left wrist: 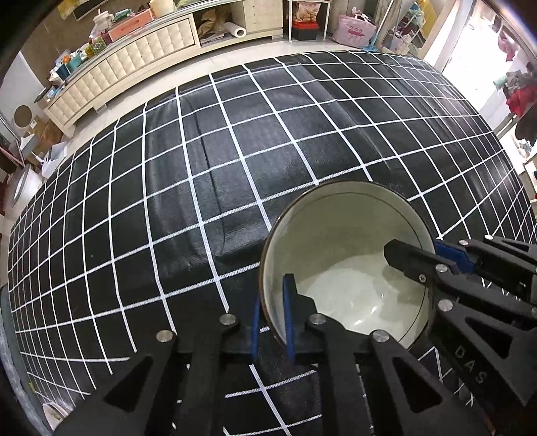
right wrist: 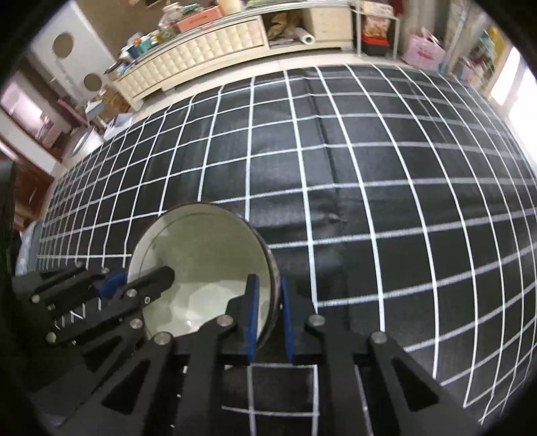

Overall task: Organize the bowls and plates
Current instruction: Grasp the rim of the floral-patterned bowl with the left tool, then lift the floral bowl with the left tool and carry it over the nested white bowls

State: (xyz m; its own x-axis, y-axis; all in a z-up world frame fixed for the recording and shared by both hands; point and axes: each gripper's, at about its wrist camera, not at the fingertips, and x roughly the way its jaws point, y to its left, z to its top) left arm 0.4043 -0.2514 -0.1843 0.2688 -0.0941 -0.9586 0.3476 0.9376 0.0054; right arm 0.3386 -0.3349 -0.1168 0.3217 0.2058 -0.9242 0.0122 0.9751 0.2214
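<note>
One bowl (left wrist: 342, 241), white inside with a dark rim, sits on the black grid tablecloth (left wrist: 201, 167). My left gripper (left wrist: 272, 318) is shut on the bowl's left wall, with one blue pad inside and one outside. In the same view my right gripper (left wrist: 433, 250) clamps the opposite side of the rim. The right wrist view shows the bowl (right wrist: 201, 255) at lower left. There the right gripper (right wrist: 270, 315) pinches its right wall, and the left gripper (right wrist: 124, 281) holds the far left rim. The bowl is empty.
The tablecloth (right wrist: 369, 201) stretches far beyond the bowl with a few creases. A cream cabinet (left wrist: 134, 67) loaded with clutter stands across the floor behind the table, with a pink bag (left wrist: 355, 30) to its right. A small white object (left wrist: 53, 416) peeks in at the near left corner.
</note>
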